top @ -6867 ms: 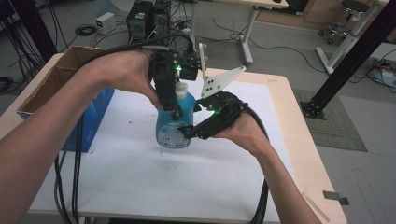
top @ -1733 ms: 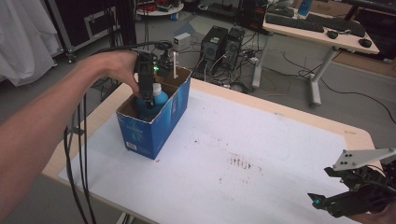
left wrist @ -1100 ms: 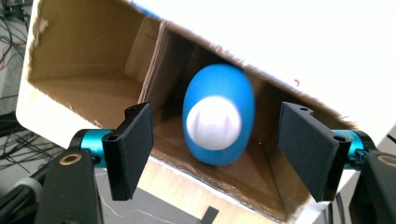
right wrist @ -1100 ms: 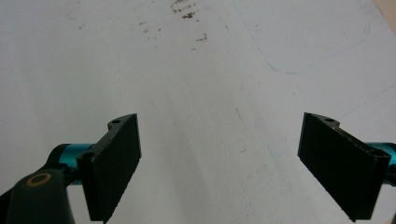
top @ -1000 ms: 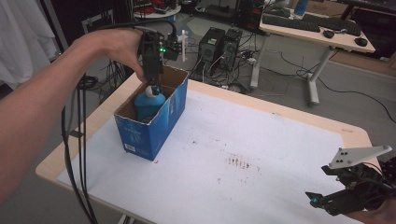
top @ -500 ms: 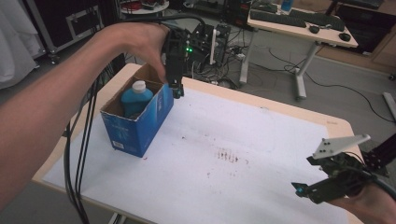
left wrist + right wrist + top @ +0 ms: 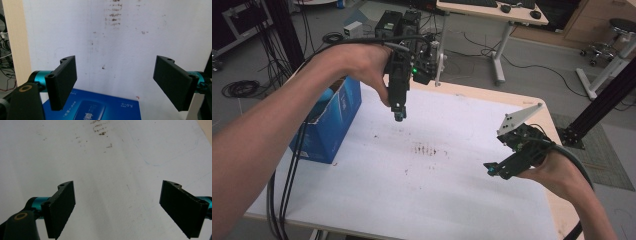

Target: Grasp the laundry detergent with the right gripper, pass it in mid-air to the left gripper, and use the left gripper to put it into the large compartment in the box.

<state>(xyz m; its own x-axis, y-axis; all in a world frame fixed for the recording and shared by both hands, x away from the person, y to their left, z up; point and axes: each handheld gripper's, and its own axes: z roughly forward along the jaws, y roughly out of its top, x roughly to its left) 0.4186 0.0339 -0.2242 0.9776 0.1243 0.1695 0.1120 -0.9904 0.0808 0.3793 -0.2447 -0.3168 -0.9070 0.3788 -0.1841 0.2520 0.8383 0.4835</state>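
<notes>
Half a second ago the left claw (image 7: 399, 116) hung at the right rim of the blue box (image 7: 332, 125), where a blue bottle stood inside; it has since come away to the right and now hangs over bare white bench top (image 7: 412, 195), pointing straight down. Its jaws have just been opening and stand spread with nothing between them, as the left gripper view shows (image 7: 115, 82). The camera has also shifted, so the box sits lower left in the high view and the person's forearm hides its open top; the bottle inside cannot be made out.

The box stands at the left edge of the bench, just left of the left claw and apart from it; in the left gripper view its printed blue side (image 7: 92, 108) lies at the bottom, below the jaws.

The right claw (image 7: 493, 172) is held at the near right of the bench, well apart from the box, jaws spread and empty (image 7: 117, 207).

Between the two claws the white sheet is open, marked with a patch of brown stains (image 7: 428, 149) near the middle. A bare wooden strip (image 7: 557, 210) runs along the right edge.
</notes>
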